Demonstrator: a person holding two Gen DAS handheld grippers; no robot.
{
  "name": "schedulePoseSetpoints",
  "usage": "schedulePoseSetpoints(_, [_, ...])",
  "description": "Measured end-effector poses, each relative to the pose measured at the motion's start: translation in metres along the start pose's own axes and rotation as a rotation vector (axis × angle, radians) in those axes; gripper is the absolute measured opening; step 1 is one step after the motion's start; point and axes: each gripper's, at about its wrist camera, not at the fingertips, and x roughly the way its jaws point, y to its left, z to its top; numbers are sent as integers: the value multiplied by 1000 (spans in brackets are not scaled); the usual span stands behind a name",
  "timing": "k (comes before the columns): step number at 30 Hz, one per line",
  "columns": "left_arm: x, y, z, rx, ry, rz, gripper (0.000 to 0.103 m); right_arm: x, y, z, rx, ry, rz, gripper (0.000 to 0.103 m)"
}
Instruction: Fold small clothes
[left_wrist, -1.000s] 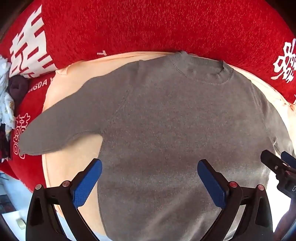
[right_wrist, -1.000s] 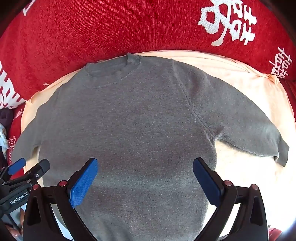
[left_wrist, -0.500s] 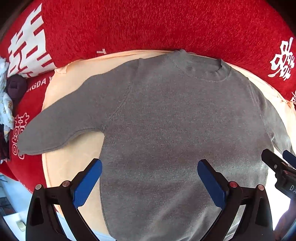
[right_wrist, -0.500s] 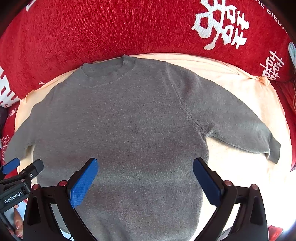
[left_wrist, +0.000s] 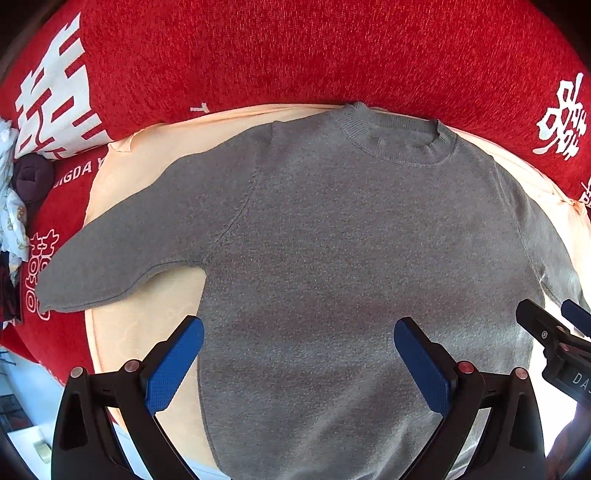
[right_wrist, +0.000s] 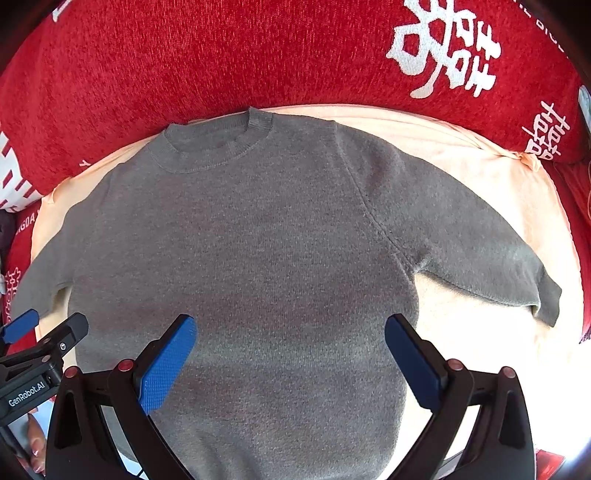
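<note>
A small grey knit sweater (left_wrist: 332, 236) lies flat, front up, on a peach cloth (left_wrist: 122, 332), collar away from me and both sleeves spread out. It also shows in the right wrist view (right_wrist: 258, 240). My left gripper (left_wrist: 299, 332) is open and empty, hovering above the sweater's lower body. My right gripper (right_wrist: 290, 330) is open and empty above the same area, a little to the right. Each gripper's tip shows at the edge of the other's view. The hem is hidden below the frames.
A red blanket with white characters (left_wrist: 295, 55) surrounds the peach cloth on the far side and both sides. A heap of other clothes (left_wrist: 18, 184) lies at the far left. The left sleeve end (left_wrist: 55, 291) hangs past the peach cloth onto the red blanket.
Both grippers have drifted slightly, so the sweater sits a little differently in each view. Both stay open and the sweater lies unmoved.
</note>
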Motion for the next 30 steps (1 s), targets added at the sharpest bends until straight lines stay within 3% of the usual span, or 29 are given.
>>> schedulePoseSetpoints(30, [1, -2, -5, -22, 1, 6, 103, 2, 5, 2, -20, 24, 16, 102])
